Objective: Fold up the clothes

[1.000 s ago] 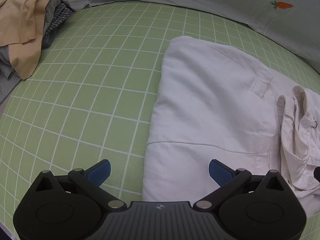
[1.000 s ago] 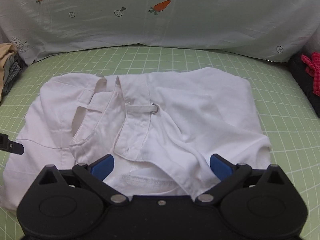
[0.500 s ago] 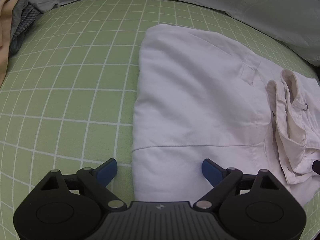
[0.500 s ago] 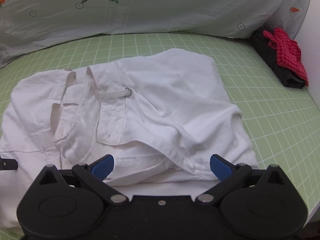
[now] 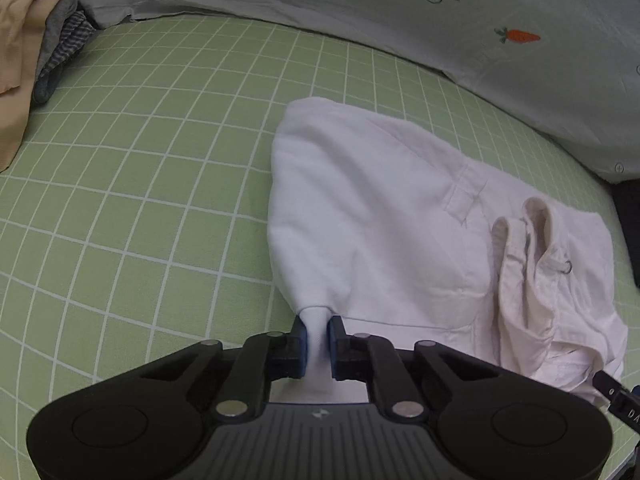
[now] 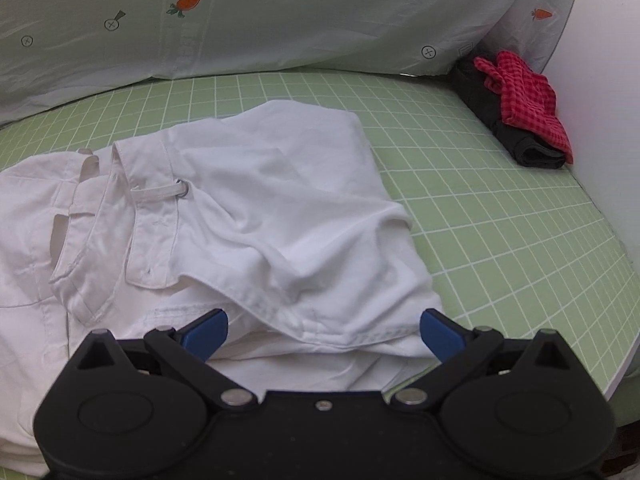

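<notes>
- Left wrist view: white trousers (image 5: pixel 380 216) lie partly folded on the green grid mat (image 5: pixel 140 200), well apart from the beige and grey clothes pile (image 5: pixel 28 52) at the mat's far left corner.
- Left gripper (image 5: pixel 317 338) has its jaws closing, blue pads pinching a bunched near corner of the trousers, cloth pulled up into a peak.
- Right wrist view: right gripper (image 6: pixel 324 330) jaws spread wide over the trousers' near hem, nothing pinched; red checked cloth (image 6: pixel 524 96) sits far right of the trousers.
- Risk: only one corner is held, so lifting now would likely drag the stack skewed and spill the loose waistband (image 5: pixel 532 260); a thin pinch may catch only the top layer.
- Orientation: long axis seems to run left-right across the mat, parallel to the carrot-print sheet (image 6: pixel 280 12) behind; the waistband lies mid-bundle, so I cannot tell which way it points.
</notes>
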Tool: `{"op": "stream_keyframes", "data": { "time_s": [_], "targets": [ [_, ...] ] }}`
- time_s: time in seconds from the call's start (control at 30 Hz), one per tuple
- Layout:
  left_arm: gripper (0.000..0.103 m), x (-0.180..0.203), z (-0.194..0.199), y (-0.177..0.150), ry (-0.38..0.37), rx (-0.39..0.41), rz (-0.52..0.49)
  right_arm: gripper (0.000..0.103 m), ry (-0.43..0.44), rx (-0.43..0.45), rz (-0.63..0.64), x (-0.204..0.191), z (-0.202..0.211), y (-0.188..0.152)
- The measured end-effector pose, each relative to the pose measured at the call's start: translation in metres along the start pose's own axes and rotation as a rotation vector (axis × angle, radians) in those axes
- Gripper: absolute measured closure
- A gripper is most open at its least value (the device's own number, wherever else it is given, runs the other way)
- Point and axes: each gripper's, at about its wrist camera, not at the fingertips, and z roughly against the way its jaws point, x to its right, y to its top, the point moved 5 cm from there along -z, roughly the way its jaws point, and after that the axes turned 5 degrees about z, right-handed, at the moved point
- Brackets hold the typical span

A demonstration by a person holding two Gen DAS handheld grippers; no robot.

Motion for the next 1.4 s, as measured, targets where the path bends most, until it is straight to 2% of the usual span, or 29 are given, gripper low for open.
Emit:
{"op": "stream_keyframes", "data": {
  "time_s": [0.1,0.23,0.37,0.47,0.57,0.63,0.77,0.83,0.93,1.0,1.03,1.1,1.17,1.23,1.33,1.4],
  "targets": [
    [0.096,0.025,0.028,0.001,-0.010,0.067,0.019,0.000,0.044,0.010,-0.010,0.023,-0.001,-0.001],
    [0.096,0.080,0.060,0.004,-0.050,0.143,0.034,0.000,0.084,0.010,-0.071,0.063,-0.005,-0.008],
    [0.096,0.152,0.070,0.005,-0.077,0.201,-0.017,0.000,0.108,0.004,-0.099,0.102,-0.018,-0.011],
    [0.096,0.205,0.063,-0.001,-0.114,0.211,-0.062,0.000,0.116,0.011,-0.105,0.131,-0.028,-0.009],
    [0.096,0.252,0.040,-0.014,-0.134,0.171,-0.106,0.000,0.116,0.033,-0.086,0.160,-0.038,-0.003],
    [0.096,0.276,0.015,-0.025,-0.148,0.117,-0.091,0.000,0.107,0.037,-0.078,0.179,-0.045,0.001],
    [0.094,0.290,-0.049,-0.051,-0.138,-0.055,0.032,0.000,0.093,0.012,-0.093,0.216,-0.064,0.005],
    [0.093,0.287,-0.069,-0.059,-0.138,-0.096,0.100,0.000,0.096,-0.002,-0.103,0.227,-0.073,0.006],
    [0.086,0.282,-0.075,-0.056,-0.180,-0.130,0.192,0.000,0.111,-0.023,-0.114,0.235,-0.088,0.009],
    [0.066,0.277,-0.072,-0.053,-0.239,-0.146,0.258,0.000,0.137,-0.039,-0.126,0.234,-0.097,0.014],
    [0.061,0.276,-0.067,-0.052,-0.267,-0.142,0.275,0.000,0.156,-0.044,-0.134,0.230,-0.101,0.017],
    [0.044,0.274,-0.057,-0.050,-0.317,-0.132,0.304,0.000,0.194,-0.048,-0.141,0.220,-0.104,0.024],
    [0.031,0.274,-0.040,-0.047,-0.335,-0.095,0.269,0.000,0.231,-0.036,-0.125,0.206,-0.101,0.032],
    [0.027,0.275,-0.021,-0.044,-0.347,-0.047,0.219,0.000,0.263,-0.012,-0.089,0.190,-0.093,0.040],
    [0.020,0.266,0.005,-0.034,-0.298,0.060,0.137,0.000,0.304,0.026,-0.041,0.165,-0.077,0.049],
    [0.019,0.256,0.016,-0.027,-0.232,0.107,0.106,0.000,0.323,0.043,-0.015,0.148,-0.067,0.054]
  ]
}}
